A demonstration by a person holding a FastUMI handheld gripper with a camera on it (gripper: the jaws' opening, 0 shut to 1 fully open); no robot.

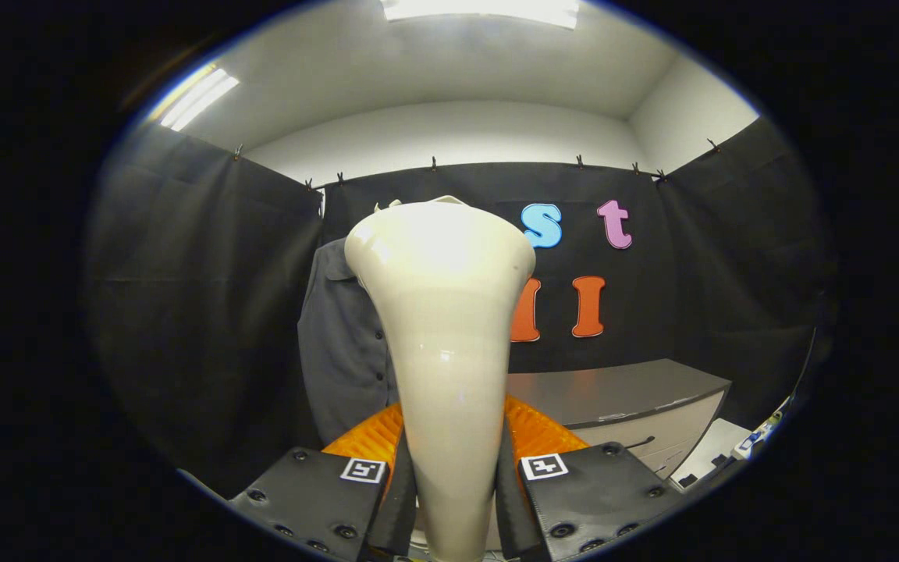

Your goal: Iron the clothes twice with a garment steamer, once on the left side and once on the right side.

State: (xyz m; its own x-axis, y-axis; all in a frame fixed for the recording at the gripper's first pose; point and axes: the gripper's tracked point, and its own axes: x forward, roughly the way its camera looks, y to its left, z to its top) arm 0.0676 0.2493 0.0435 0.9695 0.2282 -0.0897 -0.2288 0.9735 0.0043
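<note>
A cream garment steamer (445,328) stands upright between my fingers, its narrow handle pressed from both sides and its wide head flaring upward. My gripper (453,468) is shut on that handle. Beyond the steamer hangs a dark grey button-up shirt (344,343) against the black cloth wall; its left half with the button row shows, while the rest is hidden behind the steamer's head. The steamer head is level with the shirt's collar and some way short of the fabric.
A grey cabinet (621,394) with a drawer handle stands to the right of the shirt, low against the wall. A white sheet and small items (730,453) lie beside it on the far right. Black cloth walls enclose the booth on three sides.
</note>
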